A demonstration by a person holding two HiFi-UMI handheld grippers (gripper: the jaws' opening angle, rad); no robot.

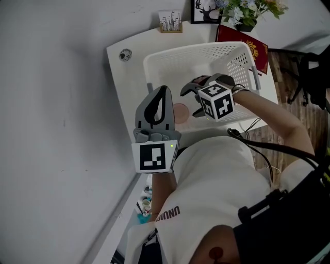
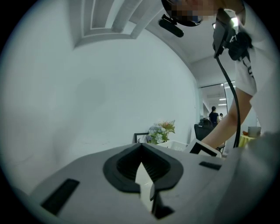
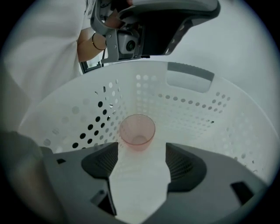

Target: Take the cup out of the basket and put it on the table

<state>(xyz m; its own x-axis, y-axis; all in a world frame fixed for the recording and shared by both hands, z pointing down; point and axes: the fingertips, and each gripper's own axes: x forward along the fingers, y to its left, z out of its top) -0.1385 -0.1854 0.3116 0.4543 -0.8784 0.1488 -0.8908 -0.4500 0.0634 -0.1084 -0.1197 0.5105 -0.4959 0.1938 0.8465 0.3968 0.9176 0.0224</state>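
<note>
Beyond the right gripper point(image 3: 141, 149) (jaws apart) stands the cup point(image 3: 137, 131).

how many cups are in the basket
1. A pink cup stands upright on the basket floor, just ahead of the open right claw. The claw covers part of the floor, so another could be hidden.

Probably an office or lab with a homely corner set up in it. In the head view a white table point(image 1: 119, 77) stands against a bare wall, with a bouquet point(image 1: 247, 10) at 1 o'clock, a framed picture point(image 1: 205, 10) beside it and a small card stand point(image 1: 170, 21) at 12. At 3 o'clock in the left gripper view, an open room has ceiling strip lights point(image 2: 223, 99) and people standing point(image 2: 213, 114)
</note>
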